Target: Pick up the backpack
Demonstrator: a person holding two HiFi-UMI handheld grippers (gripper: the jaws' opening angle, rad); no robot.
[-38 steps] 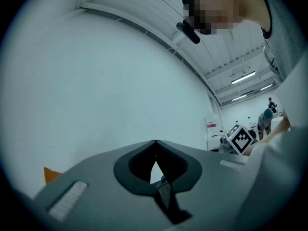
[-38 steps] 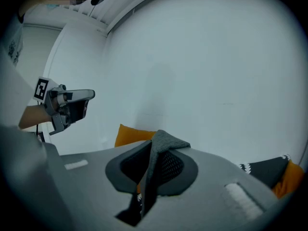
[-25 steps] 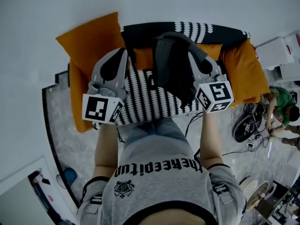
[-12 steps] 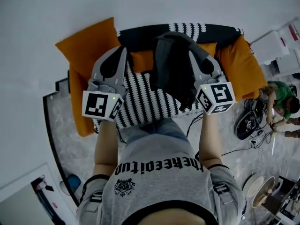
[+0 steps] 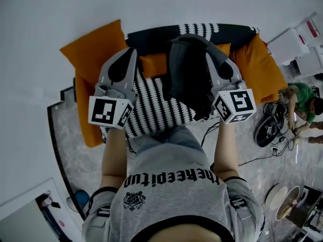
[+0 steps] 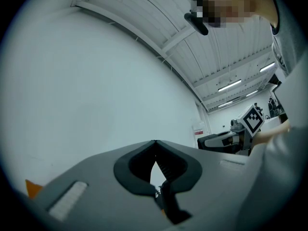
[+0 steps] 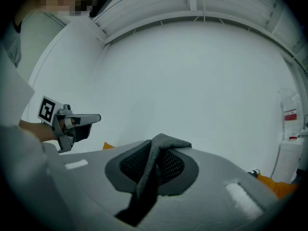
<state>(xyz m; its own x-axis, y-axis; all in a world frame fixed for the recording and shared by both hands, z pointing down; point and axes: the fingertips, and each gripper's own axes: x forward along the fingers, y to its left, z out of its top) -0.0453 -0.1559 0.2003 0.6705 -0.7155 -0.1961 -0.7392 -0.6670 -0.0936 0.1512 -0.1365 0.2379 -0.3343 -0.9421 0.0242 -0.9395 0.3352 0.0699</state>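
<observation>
As right tongs (image 5: 213, 59) grip the backpack (image 5: 189, 74) — orange cushions (image 5: 96, 47) lie beneath

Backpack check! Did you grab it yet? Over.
Left gripper shut, empty. Right gripper shut on grey strap of dark grey fabric backpack. Backpack hanging above black-and-white striped sofa. Nothing in the way.

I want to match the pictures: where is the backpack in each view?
Head view: backpack upper centre, hanging.
Left gripper view: cannot be made out.
Right gripper view: its strap lower centre, between the jaws.
Shared landmark: the left gripper, seen in all three views.
</observation>
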